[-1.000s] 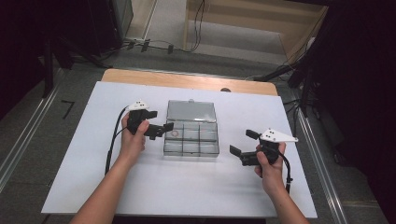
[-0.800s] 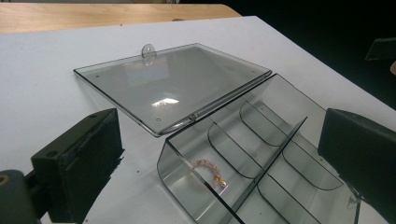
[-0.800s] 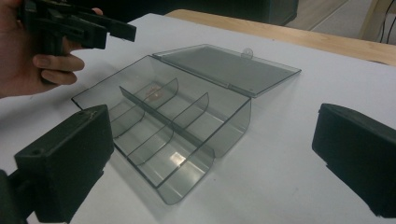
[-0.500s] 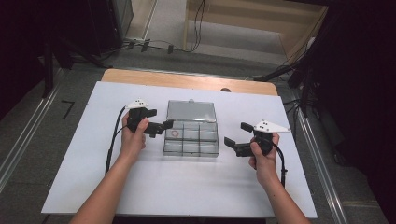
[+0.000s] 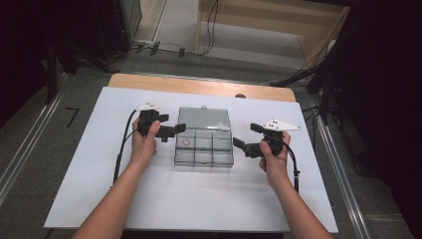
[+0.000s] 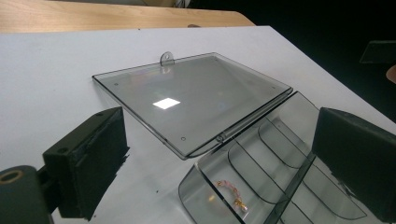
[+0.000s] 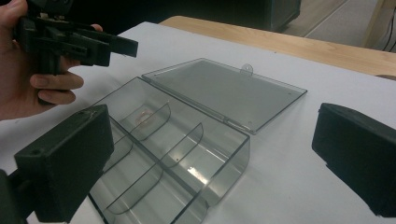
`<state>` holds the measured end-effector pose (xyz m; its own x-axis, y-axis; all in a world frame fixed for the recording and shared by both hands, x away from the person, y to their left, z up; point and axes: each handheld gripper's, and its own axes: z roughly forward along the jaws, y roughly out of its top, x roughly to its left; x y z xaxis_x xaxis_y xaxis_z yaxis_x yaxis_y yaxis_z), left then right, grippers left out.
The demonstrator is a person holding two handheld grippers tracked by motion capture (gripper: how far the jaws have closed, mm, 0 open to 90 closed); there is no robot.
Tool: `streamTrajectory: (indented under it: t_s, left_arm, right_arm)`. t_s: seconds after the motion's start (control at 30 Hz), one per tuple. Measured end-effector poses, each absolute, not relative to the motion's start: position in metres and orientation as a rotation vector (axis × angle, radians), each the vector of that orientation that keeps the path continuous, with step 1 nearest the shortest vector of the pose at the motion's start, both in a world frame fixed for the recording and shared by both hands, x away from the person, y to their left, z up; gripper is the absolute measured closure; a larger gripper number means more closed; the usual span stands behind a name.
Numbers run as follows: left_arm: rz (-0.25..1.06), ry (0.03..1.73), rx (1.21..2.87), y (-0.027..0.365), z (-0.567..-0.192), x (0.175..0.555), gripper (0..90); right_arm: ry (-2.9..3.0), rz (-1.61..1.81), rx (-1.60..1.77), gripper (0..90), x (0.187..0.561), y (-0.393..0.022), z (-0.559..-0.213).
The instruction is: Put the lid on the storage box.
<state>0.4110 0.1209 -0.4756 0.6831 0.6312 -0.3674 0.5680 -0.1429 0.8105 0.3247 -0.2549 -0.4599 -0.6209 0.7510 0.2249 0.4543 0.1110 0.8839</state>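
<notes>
The small pink-and-gold trinket point(image 6: 230, 192) in the clear box point(image 5: 204, 144) is too tiny to identify from above — a faint ring-shaped smudge — and in the left gripper view the box's near compartments run off the bottom edge

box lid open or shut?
Open. The lid lies flat on the table behind the clear box, joined at the hinge, and the compartments are uncovered, with a small chain in one.

Bare forearms, no sleeves; black claws point(image 5: 171, 132) point(image 5: 244, 135), grey three-cornered plates, trailing black cables.
</notes>
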Motion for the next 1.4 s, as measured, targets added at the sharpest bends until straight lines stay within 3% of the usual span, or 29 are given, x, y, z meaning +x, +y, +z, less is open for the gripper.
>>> streamTrajectory:
  t_s: [0.57,1.4]
  left_arm:
    - [0.035,1.011,1.806,0.117,-0.478,0.426,5.9]
    - [0.007,1.156,1.808,0.11,-0.488,0.444,23.2]
  right_arm:
    - [2.146,1.524,1.216,0.0,0.36,-0.239,-0.456]
    - [2.201,1.495,1.389,0.0,0.401,-0.232,-0.474]
